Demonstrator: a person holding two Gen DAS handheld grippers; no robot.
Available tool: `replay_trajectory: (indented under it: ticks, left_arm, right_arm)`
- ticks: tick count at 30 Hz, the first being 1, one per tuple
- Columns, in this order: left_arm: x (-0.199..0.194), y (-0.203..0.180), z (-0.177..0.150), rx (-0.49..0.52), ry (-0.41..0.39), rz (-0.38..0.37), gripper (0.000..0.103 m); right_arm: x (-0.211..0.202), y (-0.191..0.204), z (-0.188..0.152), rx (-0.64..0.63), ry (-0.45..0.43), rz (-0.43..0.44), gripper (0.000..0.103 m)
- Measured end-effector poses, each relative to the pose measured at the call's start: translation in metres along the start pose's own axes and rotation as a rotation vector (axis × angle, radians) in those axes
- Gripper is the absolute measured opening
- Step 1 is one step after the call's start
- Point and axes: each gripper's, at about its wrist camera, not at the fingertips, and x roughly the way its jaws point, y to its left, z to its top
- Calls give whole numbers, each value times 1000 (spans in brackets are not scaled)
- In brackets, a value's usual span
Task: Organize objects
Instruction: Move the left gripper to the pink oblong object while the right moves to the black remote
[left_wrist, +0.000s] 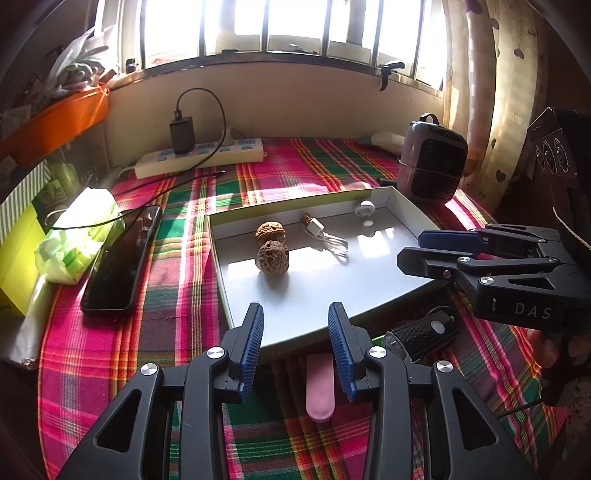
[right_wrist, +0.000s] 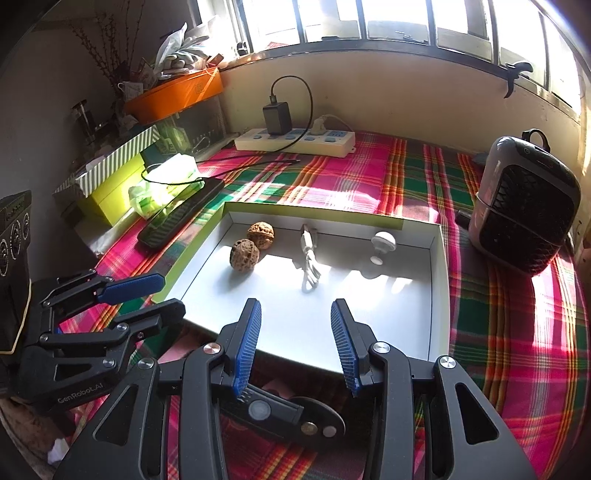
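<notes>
A shallow white tray (left_wrist: 217, 258) lies on the plaid cloth. It holds two brown walnuts (left_wrist: 271, 243), a white USB cable (left_wrist: 325, 236) and a small white knob (left_wrist: 364, 210). My left gripper (left_wrist: 295, 314) hovers open over the tray's near edge, with nothing between its fingers. Below it a pink oblong piece (left_wrist: 320, 384) rests on the cloth, and a black ribbed flashlight (left_wrist: 424, 332) lies to its right. My right gripper (right_wrist: 295, 314) is also open and empty over the tray's (right_wrist: 439, 295) near edge, above the flashlight (right_wrist: 273, 410). The walnuts (right_wrist: 251, 243) sit ahead to its left.
A black phone (left_wrist: 122, 258) and a green tissue pack (left_wrist: 77, 236) lie left of the tray. A power strip (left_wrist: 199, 155) with a charger sits at the back by the wall. A grey heater (left_wrist: 432, 162) stands at the back right. Boxes crowd the left side.
</notes>
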Motion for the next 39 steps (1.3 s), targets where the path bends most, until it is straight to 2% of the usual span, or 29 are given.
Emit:
replay_trajectory:
  ticks: [15,17,21,27,39]
  left_arm:
    - [-18,7,-28,-39,17,-35,35]
    - [-18,5,-29,-41,19,-43,35]
    - [-16,3,-32,-40,31,-53,35]
    - [-13,3,-37,-52,51,-66,35]
    - [-8,3,-38,-59,67,-68,35]
  right_arm:
    - [-12,4,-33,-57,10,126,41]
    - [-12,5,-35,-61,16,134,46]
    - [-9,7,-38,-79,29,142,48]
    - [-4,7,-40,-88,48,202,51]
    - [3,19,-50,-157,95,157,51]
